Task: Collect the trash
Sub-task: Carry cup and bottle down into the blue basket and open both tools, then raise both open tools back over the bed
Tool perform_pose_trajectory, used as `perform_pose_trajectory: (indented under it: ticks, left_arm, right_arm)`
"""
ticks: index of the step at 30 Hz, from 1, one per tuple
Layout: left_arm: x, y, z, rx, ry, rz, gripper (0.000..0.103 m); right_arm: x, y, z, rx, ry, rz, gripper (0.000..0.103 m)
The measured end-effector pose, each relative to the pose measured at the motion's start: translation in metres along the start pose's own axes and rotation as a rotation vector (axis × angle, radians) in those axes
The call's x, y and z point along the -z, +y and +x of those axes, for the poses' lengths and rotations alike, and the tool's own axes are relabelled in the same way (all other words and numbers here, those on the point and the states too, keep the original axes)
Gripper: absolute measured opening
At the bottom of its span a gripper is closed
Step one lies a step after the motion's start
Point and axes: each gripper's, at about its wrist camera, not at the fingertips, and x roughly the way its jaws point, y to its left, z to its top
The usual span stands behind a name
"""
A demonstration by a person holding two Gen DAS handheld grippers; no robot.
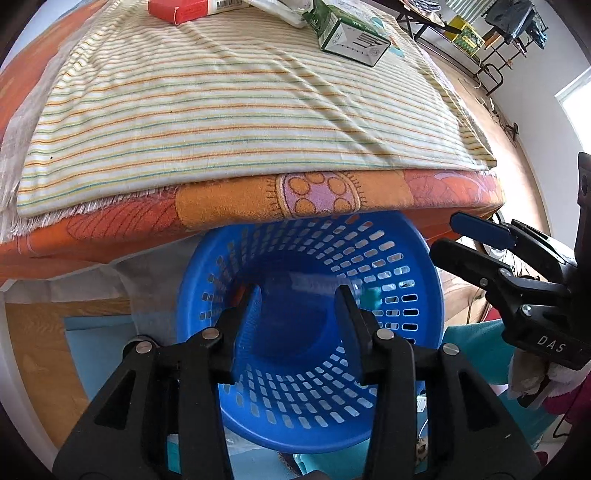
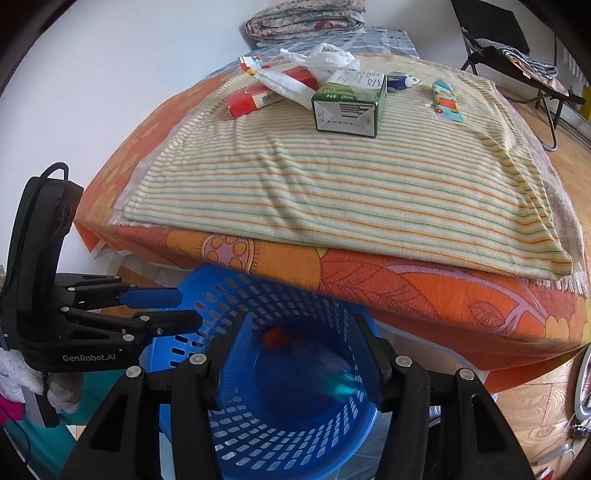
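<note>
A blue perforated basket (image 1: 399, 310) (image 2: 229, 306) stands on the floor under the bed's edge. A clear bottle with a teal cap (image 1: 369, 295) (image 2: 341, 386), blurred, is inside it, with something orange (image 2: 275, 338) at the bottom. My left gripper (image 1: 301, 314) is open and empty above the basket's mouth; it shows at the left in the right wrist view (image 2: 188, 308). My right gripper (image 2: 301, 354) is open and empty above the basket; it shows at the right in the left wrist view (image 1: 445, 236). On the bed lie a green milk carton (image 2: 349, 107) (image 1: 347, 31), a red box (image 2: 258, 94) (image 1: 184, 9), a white plastic bag (image 2: 325, 59) and a colourful wrapper (image 2: 447, 101).
A striped cloth (image 2: 332, 184) (image 1: 240, 118) covers an orange patterned bedspread (image 2: 424, 288) (image 1: 258, 199). Folded bedding (image 2: 306, 18) sits at the back. A folding chair (image 2: 517, 48) stands on the wooden floor at the right.
</note>
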Motion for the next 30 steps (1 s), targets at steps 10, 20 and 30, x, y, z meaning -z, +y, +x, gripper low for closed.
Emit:
perform_pose_trajectory:
  ticks: [10, 20, 30]
  left_arm:
    - [-0.015, -0.006, -0.012, 0.003, -0.038, 0.009, 0.042]
    - [-0.053, -0.002, -0.035, -0.005, -0.118, -0.008, 0.042]
    - [-0.106, 0.005, -0.059, -0.011, -0.219, -0.033, 0.042]
  right_arm:
    - [-0.007, -0.001, -0.006, 0.0, -0.025, 0.01, 0.06]
    - [-0.026, -0.005, -0.017, 0.013, -0.07, 0.028, 0.081]
    - [-0.064, -0.008, -0.024, 0.057, -0.113, 0.029, 0.087]
